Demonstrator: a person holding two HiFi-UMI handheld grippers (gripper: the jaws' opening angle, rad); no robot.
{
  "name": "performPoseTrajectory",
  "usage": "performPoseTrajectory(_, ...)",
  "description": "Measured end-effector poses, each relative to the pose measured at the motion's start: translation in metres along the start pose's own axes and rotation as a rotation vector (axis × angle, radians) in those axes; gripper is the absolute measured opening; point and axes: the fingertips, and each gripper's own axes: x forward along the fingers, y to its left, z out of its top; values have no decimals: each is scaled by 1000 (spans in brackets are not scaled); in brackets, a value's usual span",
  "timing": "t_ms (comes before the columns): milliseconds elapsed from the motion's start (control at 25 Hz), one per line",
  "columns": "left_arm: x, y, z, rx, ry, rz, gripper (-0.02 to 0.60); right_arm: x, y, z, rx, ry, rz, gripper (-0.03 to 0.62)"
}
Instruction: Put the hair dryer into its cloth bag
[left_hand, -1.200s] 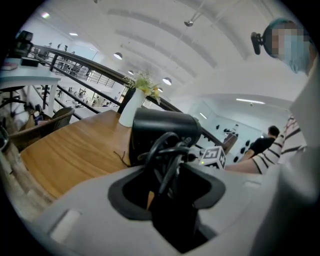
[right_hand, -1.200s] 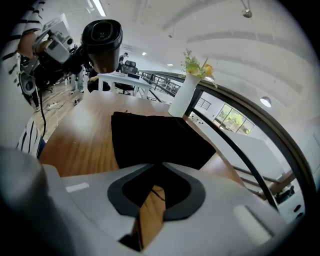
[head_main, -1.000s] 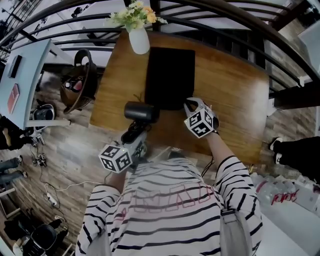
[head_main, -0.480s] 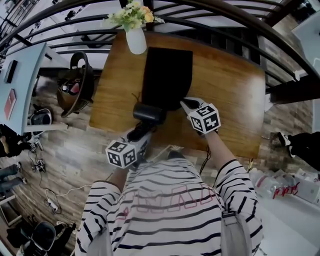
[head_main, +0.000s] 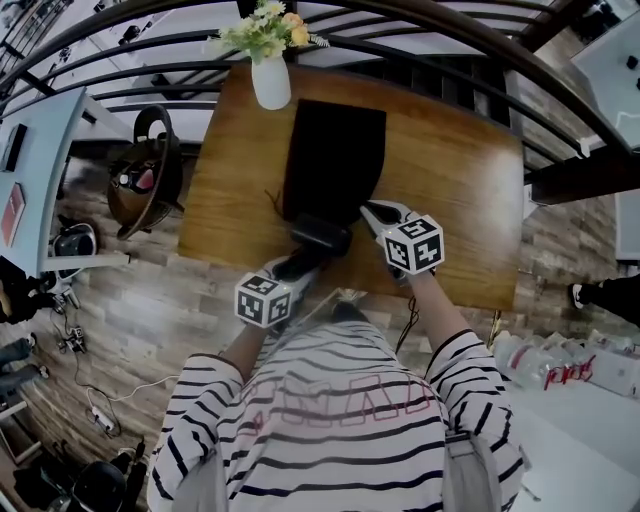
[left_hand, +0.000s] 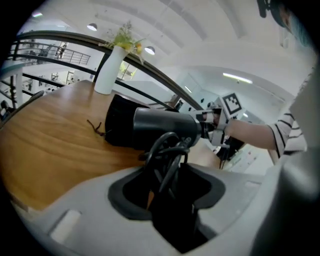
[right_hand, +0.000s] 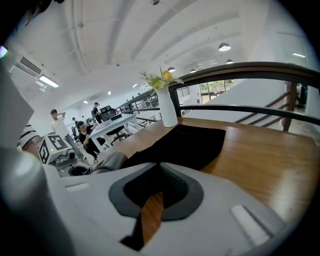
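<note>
Hair dryer (head_main: 320, 237) is in my left gripper (head_main: 293, 268): fingers held fairly wide, clamped on the handle with the looped cord (left_hand: 167, 147) bunched between them. Barrel lies crosswise just above the tabletop (head_main: 455, 170), right at the near end of the cloth bag (head_main: 335, 160). From the head view it overlaps the bag's near edge, and I can't tell whether any part is actually inside. The bag itself is black, lying flat and lengthwise away from me on the wood, far end close to the white vase (head_main: 271, 82) with flowers. Its drawstring (head_main: 271, 199) trails off the left side near the opening. My right gripper (head_main: 372, 213) sits just right of the dryer, at the bag's near right corner. Its fingers are almost together, only a thin sliver of wood showing through the gap, and the tips pinch the bag's edge, which rides up off the tabletop there. Both grippers point down and away from me, close together but not touching. Dryer barrel shows at the left in the right gripper view (right_hand: 100, 162), beside the raised cloth.
</note>
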Motion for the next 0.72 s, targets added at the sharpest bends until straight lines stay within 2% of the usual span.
performPoseTrajectory(240, 14, -4, -16, 10, 71, -49, 181, -7, 11, -5, 11, -11, -18, 14)
performPoseTrajectory(480, 25, -1, -9, -5, 80, -72, 181, -13, 16, -15, -4, -2, -42, 14)
performPoseTrajectory(720, 28, 5, -2, 1, 87, -62, 181, -24, 25, -23, -2, -16, -53, 14)
